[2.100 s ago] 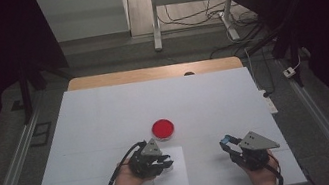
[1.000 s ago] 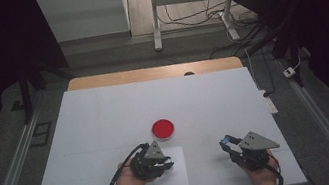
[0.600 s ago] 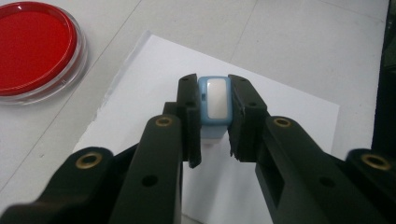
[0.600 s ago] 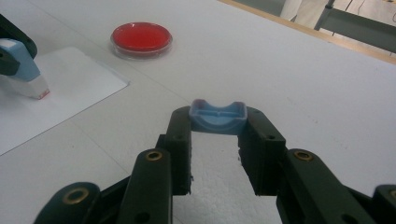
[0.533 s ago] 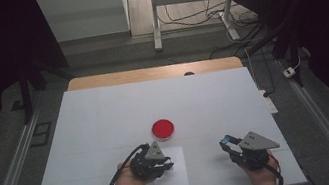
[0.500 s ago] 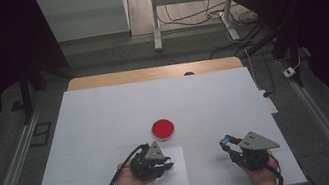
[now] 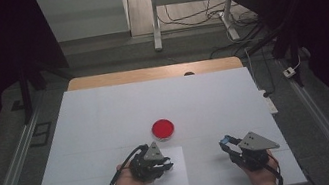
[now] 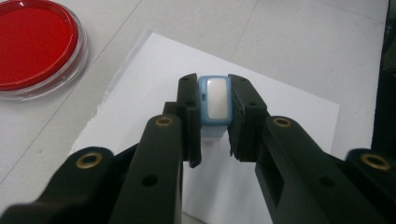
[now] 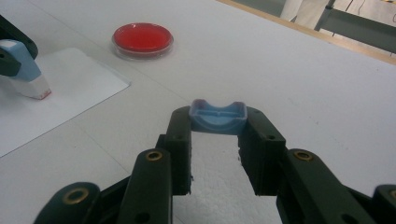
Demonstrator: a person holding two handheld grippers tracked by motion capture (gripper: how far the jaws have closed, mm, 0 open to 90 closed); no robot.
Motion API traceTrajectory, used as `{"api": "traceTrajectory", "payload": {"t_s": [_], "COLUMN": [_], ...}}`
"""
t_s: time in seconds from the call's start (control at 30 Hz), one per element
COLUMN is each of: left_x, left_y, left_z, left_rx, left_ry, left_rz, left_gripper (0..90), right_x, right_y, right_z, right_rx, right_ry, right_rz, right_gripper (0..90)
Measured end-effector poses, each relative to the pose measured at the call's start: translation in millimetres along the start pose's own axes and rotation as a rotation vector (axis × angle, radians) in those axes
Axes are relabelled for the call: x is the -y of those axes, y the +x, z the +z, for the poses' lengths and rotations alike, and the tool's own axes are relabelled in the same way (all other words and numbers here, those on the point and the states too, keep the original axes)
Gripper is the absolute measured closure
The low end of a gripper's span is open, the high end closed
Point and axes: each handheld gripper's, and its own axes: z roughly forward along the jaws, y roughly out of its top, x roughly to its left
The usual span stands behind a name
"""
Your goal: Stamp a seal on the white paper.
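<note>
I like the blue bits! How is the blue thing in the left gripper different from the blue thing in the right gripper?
The stamp is tall with a white base; the cap is short, hollow and all blue. The stamp's base touches the white paper; the cap is held over the bare table. Both are light blue and clamped between black jaws.
</note>
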Motion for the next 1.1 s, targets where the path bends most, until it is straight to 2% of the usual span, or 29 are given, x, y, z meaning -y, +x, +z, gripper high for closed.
{"api": "traceTrajectory", "payload": {"t_s": [1.1], "left_x": [-8.2], "left_y": [0.1], "left_z": [1.1], "left_rx": [0.000], "left_ry": [0.050], "left_rz": [-0.002], "left_gripper": [76.6], "right_x": [-0.2], "right_y": [-0.1], "right_z": [-0.1], "right_rx": [0.000], "right_ry": [0.000], "right_rz": [-0.004], "right_gripper": [65.0]}}
